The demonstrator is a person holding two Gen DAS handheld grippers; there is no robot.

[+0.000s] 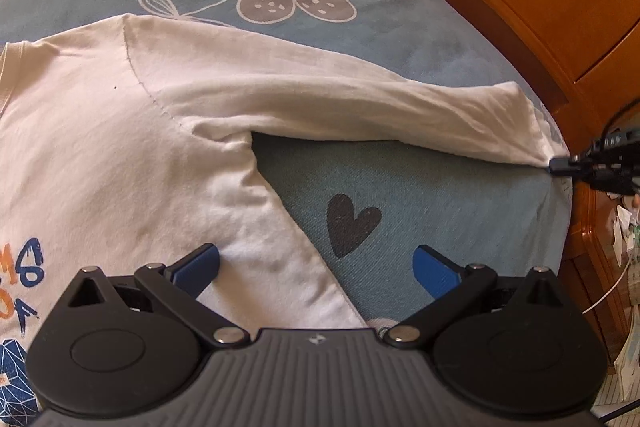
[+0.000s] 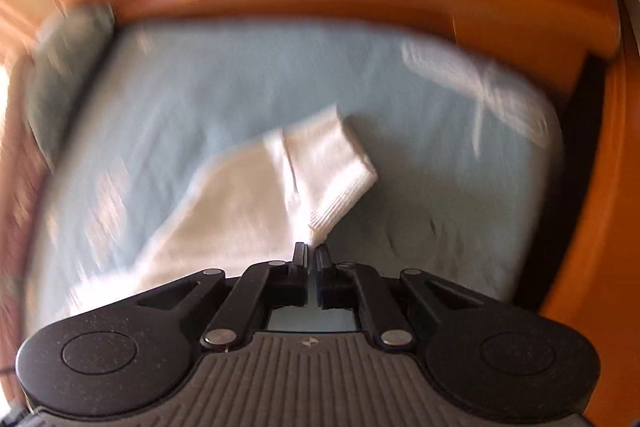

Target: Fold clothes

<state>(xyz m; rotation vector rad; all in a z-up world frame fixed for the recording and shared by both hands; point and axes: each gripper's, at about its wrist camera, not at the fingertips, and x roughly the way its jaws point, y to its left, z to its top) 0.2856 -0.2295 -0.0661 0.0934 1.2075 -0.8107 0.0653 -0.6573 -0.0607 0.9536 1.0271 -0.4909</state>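
A white shirt lies spread on the bed, nothing folded. The right claw pinches its sleeve cuff at three o'clock; the left claw gapes empty over the side seam.

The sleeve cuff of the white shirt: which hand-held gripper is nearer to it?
Right. The right hand-held gripper is shut on the cuff; the left hand-held gripper hangs open over the shirt's side edge.
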